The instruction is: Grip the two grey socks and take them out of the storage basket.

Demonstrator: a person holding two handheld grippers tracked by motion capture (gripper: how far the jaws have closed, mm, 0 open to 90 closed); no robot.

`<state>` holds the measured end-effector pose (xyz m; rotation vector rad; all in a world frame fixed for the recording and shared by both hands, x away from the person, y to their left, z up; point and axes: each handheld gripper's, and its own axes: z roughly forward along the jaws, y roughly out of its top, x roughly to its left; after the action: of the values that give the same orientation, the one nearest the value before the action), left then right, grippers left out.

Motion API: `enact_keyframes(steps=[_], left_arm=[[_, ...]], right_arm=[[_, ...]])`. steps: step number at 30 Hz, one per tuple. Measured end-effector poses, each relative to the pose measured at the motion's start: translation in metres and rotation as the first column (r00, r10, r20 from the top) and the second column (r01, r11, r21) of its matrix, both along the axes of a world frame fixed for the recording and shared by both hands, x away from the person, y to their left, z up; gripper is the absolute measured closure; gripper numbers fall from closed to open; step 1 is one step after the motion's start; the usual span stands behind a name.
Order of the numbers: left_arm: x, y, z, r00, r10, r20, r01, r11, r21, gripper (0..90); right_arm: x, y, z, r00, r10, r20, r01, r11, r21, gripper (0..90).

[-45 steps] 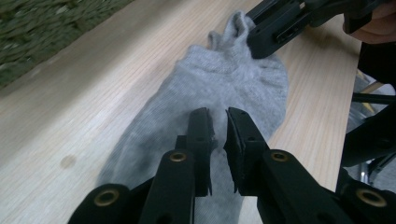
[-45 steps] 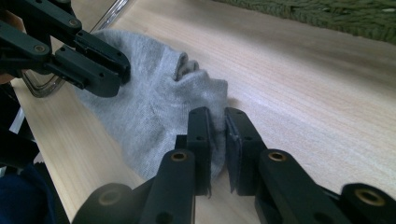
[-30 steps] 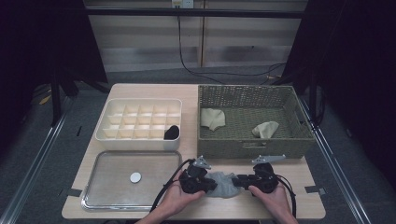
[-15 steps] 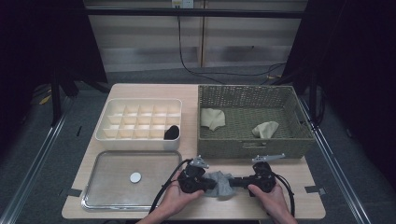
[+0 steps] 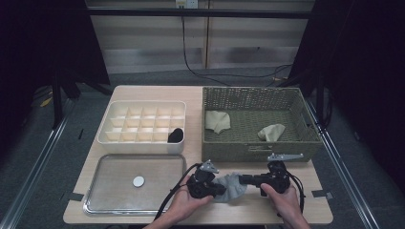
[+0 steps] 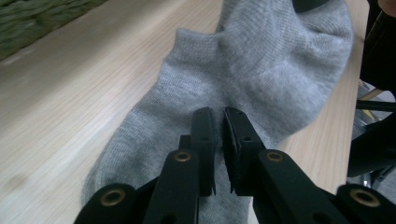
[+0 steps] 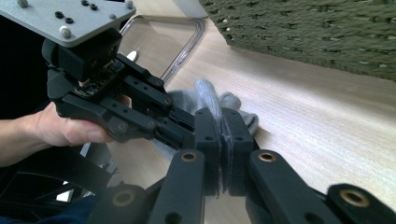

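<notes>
A grey sock [image 5: 232,187] lies bunched at the table's front edge, between my two grippers. My left gripper [image 5: 220,189] comes in from the left, and its jaws pinch the sock [image 6: 261,70] near its middle with only a thin slit between them [image 6: 218,135]. From the right, my right gripper [image 5: 242,180] has just been closing, and its jaws [image 7: 223,135] now press a fold of the sock's ribbed edge [image 7: 205,95]. The left gripper [image 7: 182,122] shows close ahead in the right gripper view, held by a hand.
A green wicker basket [image 5: 258,95] at the back right holds two cream socks [image 5: 217,120] [image 5: 271,131]. A white divided box [image 5: 143,121] at the back left has a dark item [image 5: 175,135] in its near right cell. A clear tray [image 5: 110,191] with a white disc [image 5: 138,181] lies front left.
The right gripper's jaws have closed on the sock's edge and the hand has risen slightly. The sock is more bunched between the grippers. The left gripper has stayed put.
</notes>
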<state>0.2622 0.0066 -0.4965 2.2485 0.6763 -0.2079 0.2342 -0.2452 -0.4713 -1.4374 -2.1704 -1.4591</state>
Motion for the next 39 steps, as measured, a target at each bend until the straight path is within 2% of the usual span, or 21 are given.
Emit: enact_keyframes(steps=[1, 2, 3, 4, 7, 12, 13, 18, 20, 21, 23, 25, 29, 35, 39], left_arm=[[0.001, -0.003, 0.001, 1.0, -0.006, -0.008, 0.006, 1.0, 0.001, 82.6], [0.004, -0.003, 0.001, 0.9978, 0.012, -0.065, -0.013, 0.9995, -0.029, 76.0], [0.004, -0.003, 0.001, 0.9966, -0.004, -0.082, 0.001, 0.9993, -0.036, 75.9], [0.003, -0.003, 0.003, 0.9981, -0.002, -0.062, 0.0, 0.9998, -0.022, 75.6], [0.003, 0.007, 0.011, 0.999, -0.012, -0.043, 0.01, 0.999, -0.043, 71.4], [0.007, 0.029, 0.024, 0.9998, 0.021, -0.005, -0.021, 0.9975, -0.067, 69.2], [0.009, 0.033, 0.024, 0.9997, 0.025, -0.008, -0.026, 0.9983, -0.053, 69.1], [0.013, 0.042, 0.017, 0.9971, 0.076, -0.005, -0.076, 0.9967, -0.028, 63.6], [0.015, 0.042, 0.014, 0.9973, 0.073, -0.007, -0.073, 0.9971, -0.019, 62.4], [0.016, 0.042, 0.012, 0.9973, 0.071, -0.019, -0.071, 0.9973, -0.02, 61.7], [0.016, 0.041, 0.008, 0.9979, 0.058, -0.029, -0.058, 0.9983, -0.007, 63.4], [0.017, 0.04, 0.005, 0.9978, 0.054, -0.039, -0.054, 0.9985, -0.005, 71.0], [0.017, 0.036, 0.002, 0.997, 0.059, -0.049, -0.06, 0.9982, -0.001, 80.5], [0.015, 0.034, 0.003, 0.997, 0.058, -0.051, -0.058, 0.9983, -0.007, 79.5], [0.016, 0.033, 0.003, 0.997, 0.062, -0.047, -0.062, 0.9981, -0.004, 81.0]], right_arm=[[-0.001, -0.001, 0.002, 1.0, -0.004, 0.0, 0.004, 1.0, -0.005, 87.1], [-0.003, -0.005, 0.005, 0.9998, -0.009, 0.02, 0.009, 1.0, -0.014, 87.2], [-0.004, -0.007, 0.006, 0.9997, -0.01, 0.022, 0.01, 1.0, -0.016, 87.2], [-0.005, -0.01, 0.006, 0.9996, -0.01, 0.026, 0.011, 1.0, -0.014, 87.2], [-0.007, -0.016, 0.005, 0.9996, -0.02, 0.02, 0.021, 0.999, -0.028, 87.2], [-0.009, -0.027, 0.007, 0.9989, -0.042, 0.021, 0.043, 0.998, -0.047, 87.3], [-0.009, -0.028, 0.008, 0.9989, -0.041, 0.021, 0.042, 0.997, -0.058, 87.2], [-0.009, -0.027, 0.007, 0.999, -0.041, 0.019, 0.042, 0.996, -0.08, 87.2], [-0.008, -0.024, 0.006, 0.999, -0.04, 0.02, 0.041, 0.995, -0.087, 87.2], [-0.007, -0.024, 0.005, 0.9991, -0.036, 0.021, 0.037, 0.996, -0.084, 87.2], [-0.007, -0.023, 0.005, 0.9991, -0.038, 0.017, 0.039, 0.996, -0.085, 87.2], [-0.007, -0.023, 0.005, 0.999, -0.041, 0.02, 0.042, 0.996, -0.085, 87.1], [-0.007, -0.021, 0.009, 0.9987, -0.043, 0.027, 0.045, 0.996, -0.078, 87.1], [-0.003, -0.008, 0.015, 0.9991, -0.028, 0.031, 0.03, 0.996, -0.082, 86.8], [0.0, 0.008, 0.019, 0.9992, 0.009, 0.038, -0.006, 0.996, -0.086, 86.7]])
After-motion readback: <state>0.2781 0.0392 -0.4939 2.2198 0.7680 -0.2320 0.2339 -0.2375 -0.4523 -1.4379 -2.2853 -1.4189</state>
